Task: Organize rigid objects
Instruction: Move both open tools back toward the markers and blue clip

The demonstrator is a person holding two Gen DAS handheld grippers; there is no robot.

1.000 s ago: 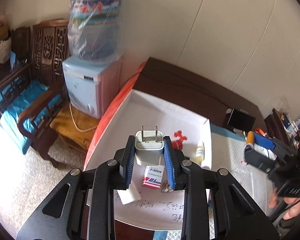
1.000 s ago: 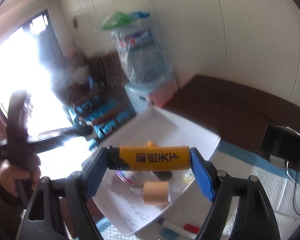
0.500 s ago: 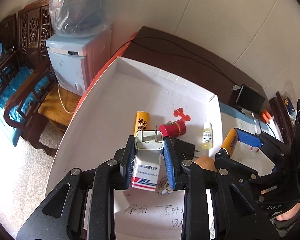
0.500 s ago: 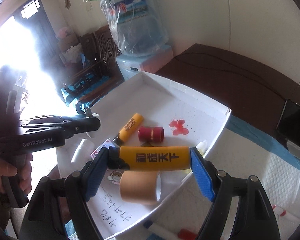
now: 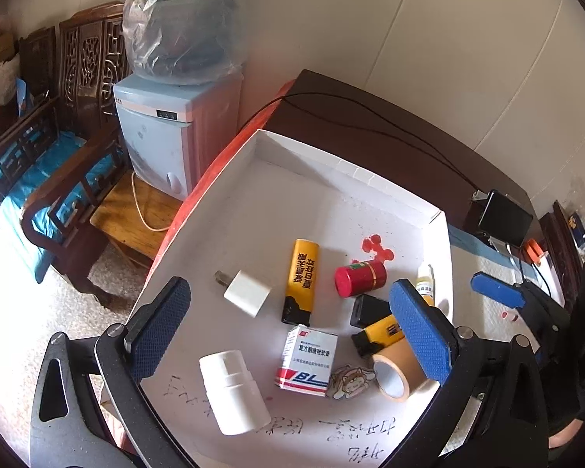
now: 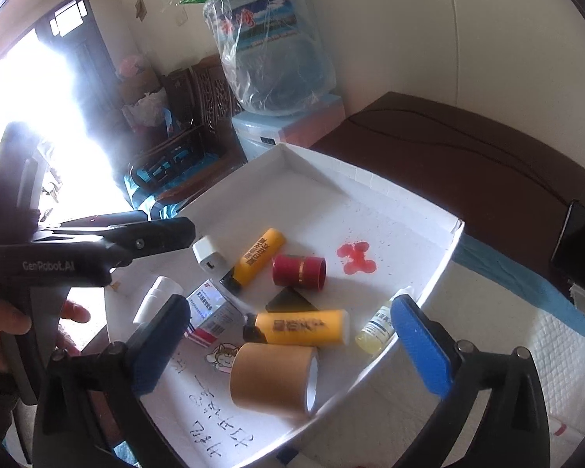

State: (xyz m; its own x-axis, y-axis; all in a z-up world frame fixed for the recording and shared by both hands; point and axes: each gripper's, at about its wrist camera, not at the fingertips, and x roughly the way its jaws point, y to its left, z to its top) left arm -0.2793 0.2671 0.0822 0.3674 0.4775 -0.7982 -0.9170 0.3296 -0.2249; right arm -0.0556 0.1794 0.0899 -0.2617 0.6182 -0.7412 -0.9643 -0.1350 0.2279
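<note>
A white box lid point(image 5: 292, 148) point(image 6: 331, 167) lies on the table and holds the objects. The white charger plug point(image 5: 245, 292) point(image 6: 209, 256) lies in it beside a yellow lighter point(image 5: 300, 279) point(image 6: 259, 255). A second yellow lighter point(image 6: 298, 327) point(image 5: 378, 335) lies near a brown tape roll point(image 6: 273, 380) point(image 5: 394, 374). A red cap point(image 5: 360, 279) point(image 6: 299, 271), a medicine box point(image 5: 308, 358) point(image 6: 208, 316), a white bottle point(image 5: 232, 396) and a dropper bottle point(image 6: 378, 327) are also inside. My left gripper point(image 5: 292, 335) is open and empty above the lid. My right gripper point(image 6: 288, 347) is open and empty over the second lighter.
A water dispenser point(image 5: 171, 132) and a wooden chair point(image 5: 54, 156) stand left of the dark table point(image 5: 370, 132). A black phone point(image 5: 503, 218) and a cable lie at the back right. A white padded mat point(image 6: 526, 351) lies right of the lid.
My left gripper opened and the charger plug dropped into the lid. My right gripper opened and the yellow lighter now lies in the lid by the tape roll.
</note>
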